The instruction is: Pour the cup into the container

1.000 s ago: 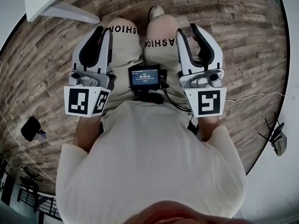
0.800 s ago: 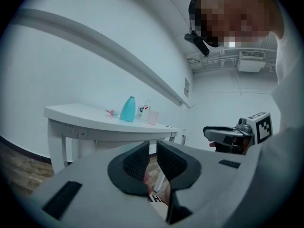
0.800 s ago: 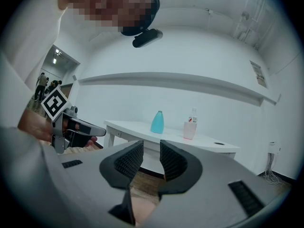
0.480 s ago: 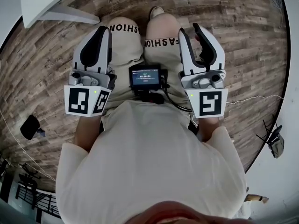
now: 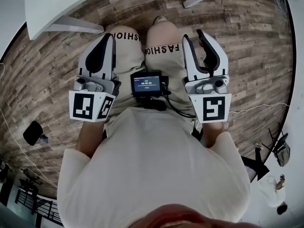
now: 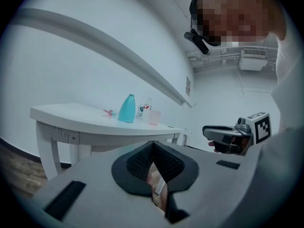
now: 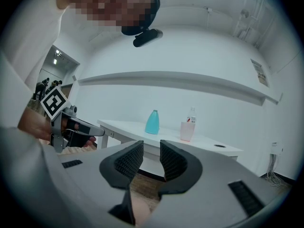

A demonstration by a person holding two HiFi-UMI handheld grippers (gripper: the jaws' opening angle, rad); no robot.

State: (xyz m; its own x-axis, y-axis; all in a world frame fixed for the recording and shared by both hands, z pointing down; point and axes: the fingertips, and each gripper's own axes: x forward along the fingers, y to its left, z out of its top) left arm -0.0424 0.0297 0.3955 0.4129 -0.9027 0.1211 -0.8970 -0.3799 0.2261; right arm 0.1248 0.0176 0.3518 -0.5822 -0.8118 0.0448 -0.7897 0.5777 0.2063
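On a white table (image 7: 216, 147) ahead stand a teal bottle-shaped container (image 7: 152, 122) and a pink cup (image 7: 186, 131). Both show again from the left gripper view, the container (image 6: 127, 109) left of the cup (image 6: 155, 117). My left gripper (image 6: 153, 145) is shut and holds nothing. My right gripper (image 7: 151, 152) is shut too, with only a narrow slit between its pads. In the head view the left gripper (image 5: 110, 36) and right gripper (image 5: 191, 33) hover over the person's thighs, well short of the table (image 5: 52, 4).
A clear bottle with a red label (image 7: 191, 115) stands just behind the cup. A small screen device (image 5: 146, 83) hangs at the person's waist. A long wall shelf (image 7: 190, 82) runs above the table. A black object (image 5: 32, 132) and cables lie on the wooden floor.
The table's edge and legs have come further into the top of the head view. Both grippers have shifted forward with the person. Their jaws have not changed.
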